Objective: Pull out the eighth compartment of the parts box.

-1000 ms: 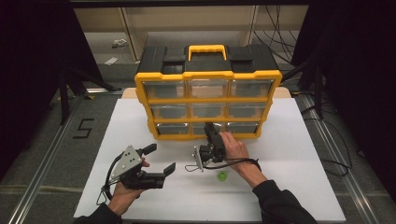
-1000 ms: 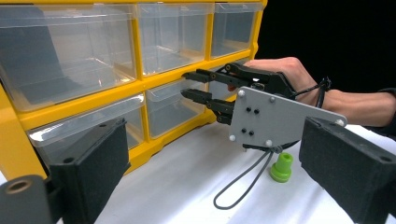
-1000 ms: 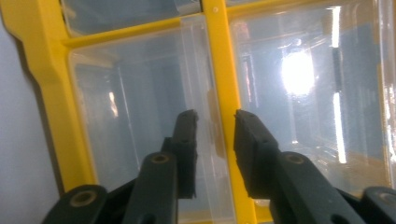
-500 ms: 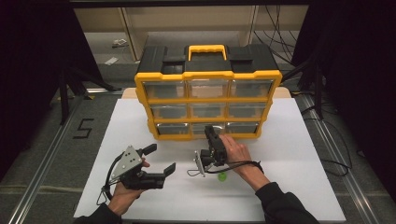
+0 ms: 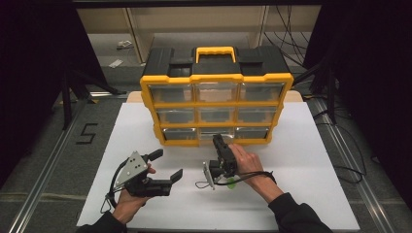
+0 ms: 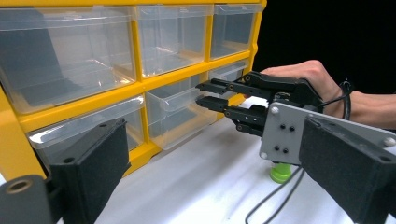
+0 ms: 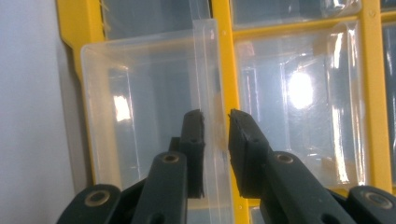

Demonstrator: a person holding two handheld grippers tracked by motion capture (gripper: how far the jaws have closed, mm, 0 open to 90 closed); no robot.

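Observation:
A yellow organizer (image 5: 216, 77) with clear drawers stands at the back of the white table. My right gripper (image 5: 217, 141) is at its bottom row, turned on its side. Its jaws are shut on the front lip of the bottom middle drawer (image 6: 177, 116), which juts out slightly from the frame. In the right gripper view the clear lip (image 7: 212, 70) runs between the two pads of the right gripper (image 7: 215, 122). My left gripper (image 5: 167, 165) rests low at the front left, open and empty, pointing toward the right gripper (image 6: 200, 93).
A small green cap (image 5: 231, 183) lies on the white tabletop (image 5: 316, 160) under the right hand, also seen as the green cap (image 6: 280, 172). A cable trails from the right gripper across the table. Dark floor and rails flank the table.
The right hand has eased a little toward the near edge of the table with its jaws at the drawer lip. The left gripper has stayed put.

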